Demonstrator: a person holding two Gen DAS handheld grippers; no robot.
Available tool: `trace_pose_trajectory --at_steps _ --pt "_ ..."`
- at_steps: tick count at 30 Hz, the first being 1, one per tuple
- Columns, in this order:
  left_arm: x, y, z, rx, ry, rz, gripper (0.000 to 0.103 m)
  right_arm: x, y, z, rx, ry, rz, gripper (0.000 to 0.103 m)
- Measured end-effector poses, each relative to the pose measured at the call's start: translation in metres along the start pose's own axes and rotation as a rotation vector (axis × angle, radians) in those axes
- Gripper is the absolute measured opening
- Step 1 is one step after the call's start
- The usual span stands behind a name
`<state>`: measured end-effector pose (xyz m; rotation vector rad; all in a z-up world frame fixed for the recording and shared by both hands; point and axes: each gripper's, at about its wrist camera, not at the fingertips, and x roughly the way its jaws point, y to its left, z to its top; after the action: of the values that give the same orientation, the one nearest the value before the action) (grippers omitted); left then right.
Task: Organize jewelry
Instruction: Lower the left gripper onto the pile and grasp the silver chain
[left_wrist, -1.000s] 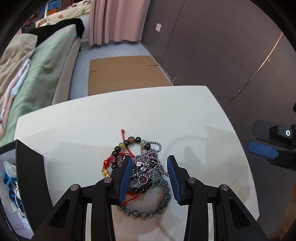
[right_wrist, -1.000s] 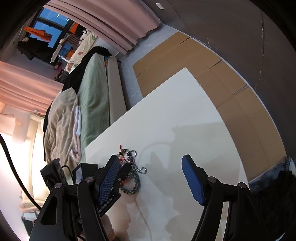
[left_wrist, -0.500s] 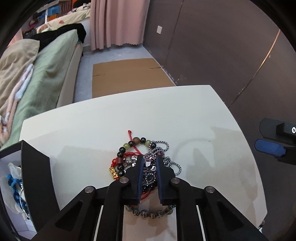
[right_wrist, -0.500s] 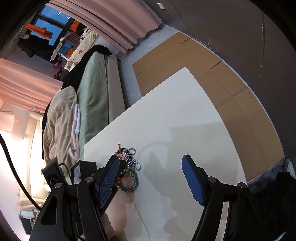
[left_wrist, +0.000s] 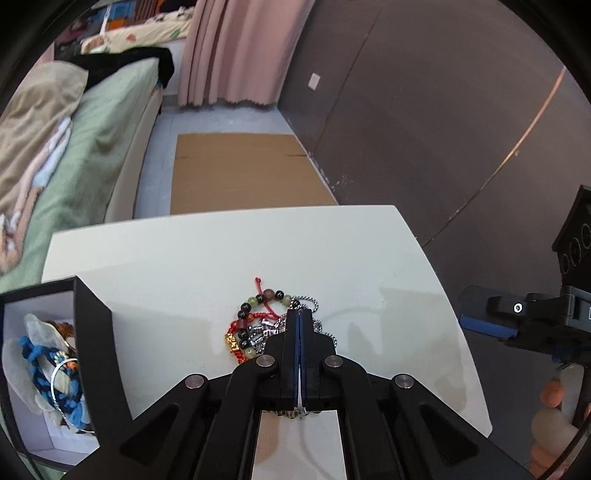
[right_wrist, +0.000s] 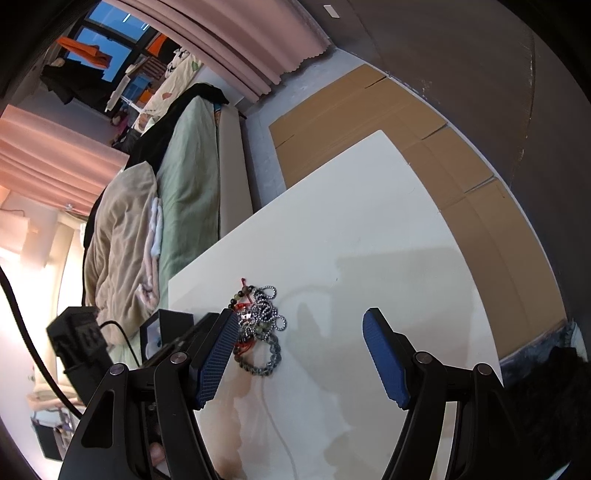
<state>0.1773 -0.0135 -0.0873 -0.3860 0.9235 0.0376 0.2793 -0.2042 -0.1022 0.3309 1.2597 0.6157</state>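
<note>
A tangle of jewelry (left_wrist: 258, 325) lies on the white table (left_wrist: 184, 266): a red cord bracelet with dark and green beads, silver chains and a grey bead bracelet (right_wrist: 271, 360). My left gripper (left_wrist: 299, 317) is shut over the pile, its pads pressed together with silver chain under the tips; what it holds is hidden. My right gripper (right_wrist: 299, 354) is open and empty, above the table to the right of the pile (right_wrist: 258, 314). It also shows at the right edge of the left wrist view (left_wrist: 487, 326).
A black jewelry box (left_wrist: 92, 332) with a white lining stands at the table's left and holds blue cord jewelry and a silver bangle (left_wrist: 59, 380). A bed (left_wrist: 92, 129) lies beyond the table, and flat cardboard (left_wrist: 240, 173) lies on the floor.
My left gripper has closed from wide open to fully shut over the jewelry pile and lifted back a little. The right gripper has stayed open and almost still.
</note>
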Motion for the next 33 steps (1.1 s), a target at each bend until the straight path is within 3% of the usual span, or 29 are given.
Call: trace_pose_trajectory --at_steps 5,7,9,10,14,16,19,29,31,33 --pt "0.017 0.002 -0.001 -0.043 0.077 0.023 0.003 -0.002 -0.002 -0.004 0.0 0.002 -0.007 0.07" --pt "0.019 0.003 -0.001 -0.057 0.079 0.027 0.02 -0.003 -0.004 -0.004 0.007 -0.001 -0.008 0.07" --pt "0.02 0.004 -0.001 -0.071 0.069 0.015 0.065 -0.005 -0.007 -0.003 0.015 -0.005 -0.008 0.07" --pt "0.019 0.004 -0.001 -0.076 0.057 0.019 0.068 -0.005 -0.007 -0.002 0.017 -0.007 -0.008 0.07" --pt "0.021 0.003 0.0 -0.072 0.055 0.011 0.066 -0.005 -0.007 0.001 0.018 -0.01 -0.008 0.07" --pt "0.024 -0.002 0.001 -0.053 0.057 0.03 0.059 -0.005 -0.007 0.001 0.016 -0.009 -0.005 0.07" --pt "0.032 -0.006 0.0 -0.023 0.078 0.052 0.058 -0.005 -0.007 0.004 0.009 -0.004 -0.004 0.07" --pt "0.055 -0.025 -0.01 0.15 0.072 0.231 0.056 -0.003 -0.004 0.007 0.009 -0.001 -0.009 0.07" --pt "0.055 -0.03 -0.012 0.183 0.067 0.273 0.046 -0.003 -0.003 0.006 0.005 0.001 -0.011 0.07" --pt "0.052 -0.025 -0.011 0.167 0.062 0.277 0.022 -0.003 -0.003 0.006 0.006 0.0 -0.012 0.07"
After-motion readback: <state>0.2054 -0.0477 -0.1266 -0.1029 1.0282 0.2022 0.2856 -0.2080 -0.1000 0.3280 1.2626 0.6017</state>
